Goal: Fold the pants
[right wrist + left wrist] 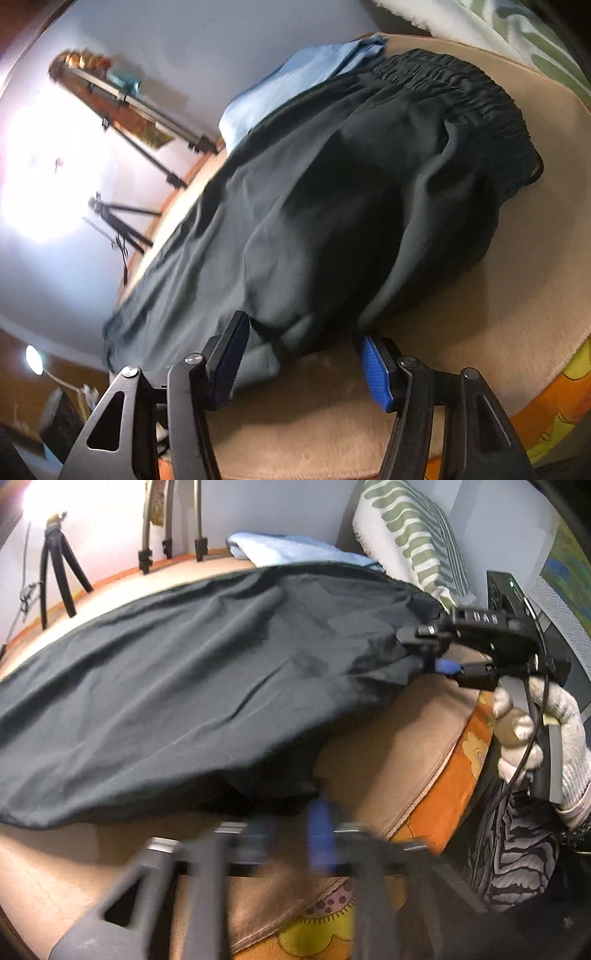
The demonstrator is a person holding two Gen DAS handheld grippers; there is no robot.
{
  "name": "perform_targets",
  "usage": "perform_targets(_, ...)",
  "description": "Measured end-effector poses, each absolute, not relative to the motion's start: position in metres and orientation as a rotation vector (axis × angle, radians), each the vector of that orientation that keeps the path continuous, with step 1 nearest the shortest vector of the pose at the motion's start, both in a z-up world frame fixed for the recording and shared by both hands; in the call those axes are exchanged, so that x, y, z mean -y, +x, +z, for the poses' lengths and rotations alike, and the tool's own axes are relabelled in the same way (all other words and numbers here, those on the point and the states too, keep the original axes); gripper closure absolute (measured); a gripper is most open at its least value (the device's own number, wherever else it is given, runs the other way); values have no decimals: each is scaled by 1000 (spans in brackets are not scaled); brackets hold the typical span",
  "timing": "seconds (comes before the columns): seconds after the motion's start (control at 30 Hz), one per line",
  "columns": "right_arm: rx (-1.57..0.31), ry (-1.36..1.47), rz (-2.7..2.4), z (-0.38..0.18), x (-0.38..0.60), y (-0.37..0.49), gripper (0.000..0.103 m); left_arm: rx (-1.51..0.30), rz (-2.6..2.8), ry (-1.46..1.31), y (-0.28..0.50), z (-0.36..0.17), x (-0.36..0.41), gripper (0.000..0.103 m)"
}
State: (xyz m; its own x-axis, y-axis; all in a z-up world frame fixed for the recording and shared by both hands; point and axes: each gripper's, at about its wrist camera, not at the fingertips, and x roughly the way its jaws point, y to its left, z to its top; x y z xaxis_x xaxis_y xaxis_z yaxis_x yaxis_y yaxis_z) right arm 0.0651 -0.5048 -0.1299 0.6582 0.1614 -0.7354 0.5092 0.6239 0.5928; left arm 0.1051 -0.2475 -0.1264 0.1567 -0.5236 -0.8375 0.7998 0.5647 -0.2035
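Pants point(332, 206) lie lengthwise away from the right tool point(301, 363), spread wide at their edge; left tool point(291, 834) blurred, cannot tell.

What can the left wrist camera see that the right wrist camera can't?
Only the left wrist view shows the right gripper from outside, at the edge of the dark pants, and the gloved hand holding it. It also shows the zebra-striped cloth.

Only the right wrist view shows the pants' gathered waistband and the right gripper's jaws standing apart around the pants edge.

Both show the pants, the light blue cloth, the tan cover, the green-patterned pillow and the small tripod.
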Motion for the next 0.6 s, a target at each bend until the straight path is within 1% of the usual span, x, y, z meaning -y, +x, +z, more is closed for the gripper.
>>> perform_targets(0.03, -843, 907, -237, -131, 507, 66, 51, -1033, -976, 324, 104, -127, 248, 101)
perform_targets(0.07, -835, 910, -255, -131, 509, 67, 69, -1034, -990, 329, 103, -126, 247, 101)
perform_targets(0.13, -831, 926, -250, -133, 509, 72, 86, -1029, -1015, 322, 101, -120, 244, 101)
perform_targets(0.17, -824, 928, -241, -129, 510, 74, 93, -1023, -1022, 321, 100, -116, 243, 101)
perform_targets(0.2, -811, 917, -236, -123, 510, 72, 95, -1025, -1043, 311, 98, -112, 238, 101)
perform_targets(0.3, -760, 807, -235, -93, 506, 75, 99, -1024, -1079, 324, 91, -106, 233, 102)
perform_targets(0.37, -753, 738, -248, -81, 502, 77, 99, -1075, -1095, 329, 89, -113, 234, 102)
perform_targets(0.43, -808, 694, -280, -89, 501, 87, 99, -1120, -1109, 342, 85, -123, 235, 102)
perform_targets(0.5, -854, 690, -297, -99, 504, 91, 98, -1115, -1101, 344, 83, -123, 232, 102)
perform_targets(0.57, -906, 683, -286, -106, 504, 92, 88, -1103, -1094, 328, 85, -116, 227, 101)
perform_targets(0.6, -919, 683, -281, -108, 504, 89, 79, -1086, -1083, 312, 89, -108, 222, 101)
